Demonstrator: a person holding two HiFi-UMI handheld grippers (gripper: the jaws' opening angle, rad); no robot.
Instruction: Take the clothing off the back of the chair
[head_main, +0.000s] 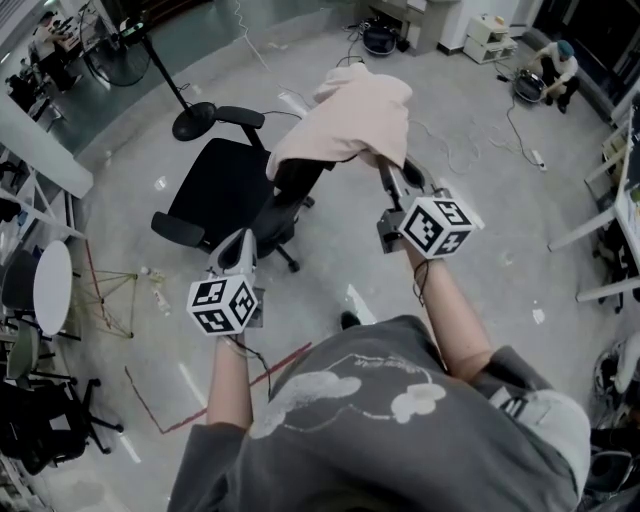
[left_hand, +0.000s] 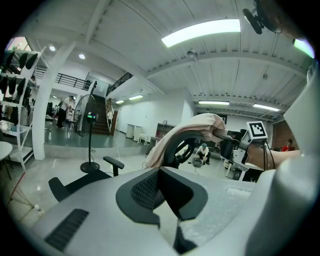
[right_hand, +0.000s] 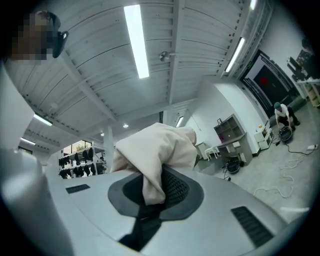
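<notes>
Grey floor (head_main: 470, 200); clothing (head_main: 350, 120) drapes down the chair (head_main: 225, 190) back, corner pinched in right tool (head_main: 385, 166); left tool (head_main: 240, 238) closed, empty.

Head cam looks steeply down; all three share the pale pink cloth garment (head_main: 350, 120), right gripper cam closest.

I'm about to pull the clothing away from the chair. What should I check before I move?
1. Grip of the right tool on the cream garment: ok, jaws shut on a fold.
2. Garment off the back of the chair: not ok, it is draped over the back.
3. The left tool is empty and apart from the chair: ok.
4. Fabric free of snags underneath: cannot tell, the cloth hides it.
</notes>
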